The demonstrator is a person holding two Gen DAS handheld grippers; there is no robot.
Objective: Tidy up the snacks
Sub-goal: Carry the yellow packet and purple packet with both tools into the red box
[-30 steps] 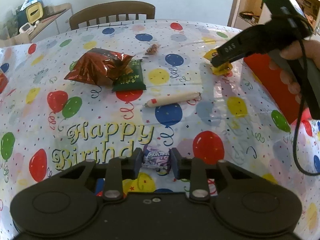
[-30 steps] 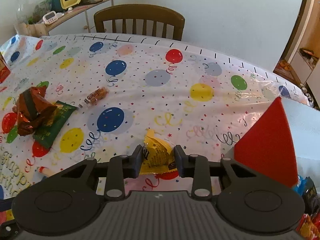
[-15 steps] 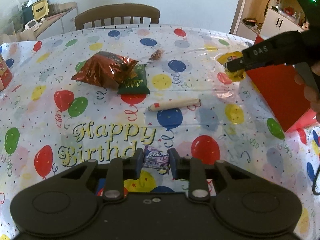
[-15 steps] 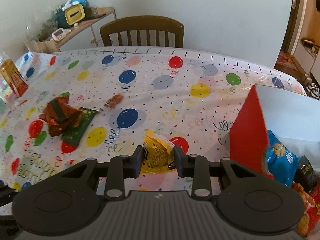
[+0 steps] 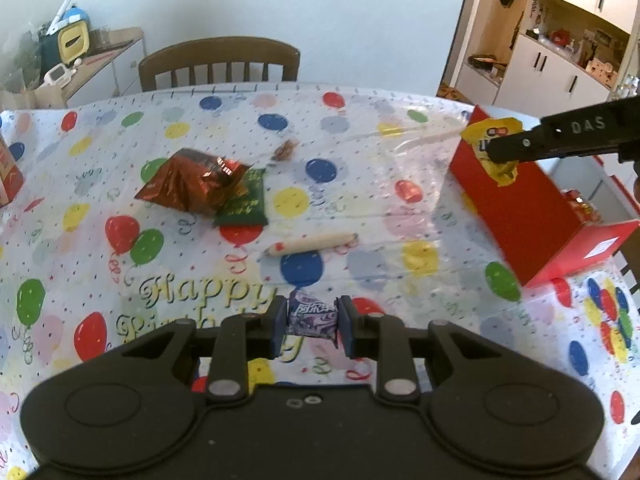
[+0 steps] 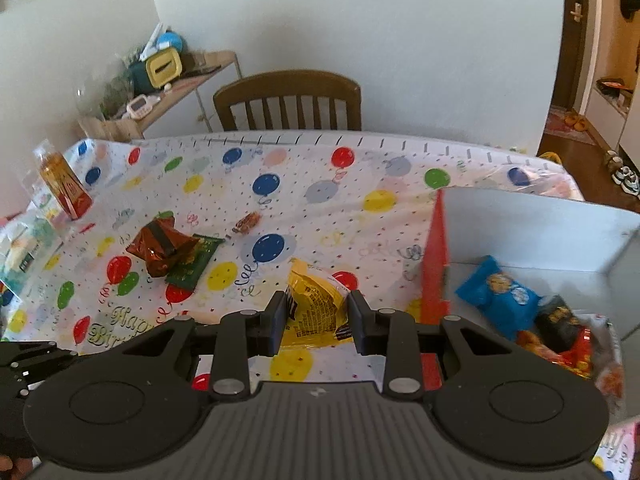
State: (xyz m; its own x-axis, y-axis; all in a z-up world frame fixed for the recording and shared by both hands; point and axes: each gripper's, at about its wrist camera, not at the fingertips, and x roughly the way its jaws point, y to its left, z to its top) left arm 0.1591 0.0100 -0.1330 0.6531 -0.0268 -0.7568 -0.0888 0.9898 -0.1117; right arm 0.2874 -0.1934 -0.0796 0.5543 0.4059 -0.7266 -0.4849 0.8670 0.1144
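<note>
My left gripper is shut on a purple candy packet, held above the balloon tablecloth. My right gripper is shut on a yellow snack packet, held in the air just left of the red box. In the left wrist view the right gripper holds the yellow packet at the red box's top edge. Inside the box lie a blue packet, a black packet and red-orange packets.
On the table lie a crumpled red foil bag, a green packet, a long beige stick snack and a small brown candy. An orange bottle stands at the far left. A wooden chair is behind the table.
My right gripper has lifted the yellow packet off the table and carried it right, toward the red box. My left gripper has risen a little with the purple candy.
</note>
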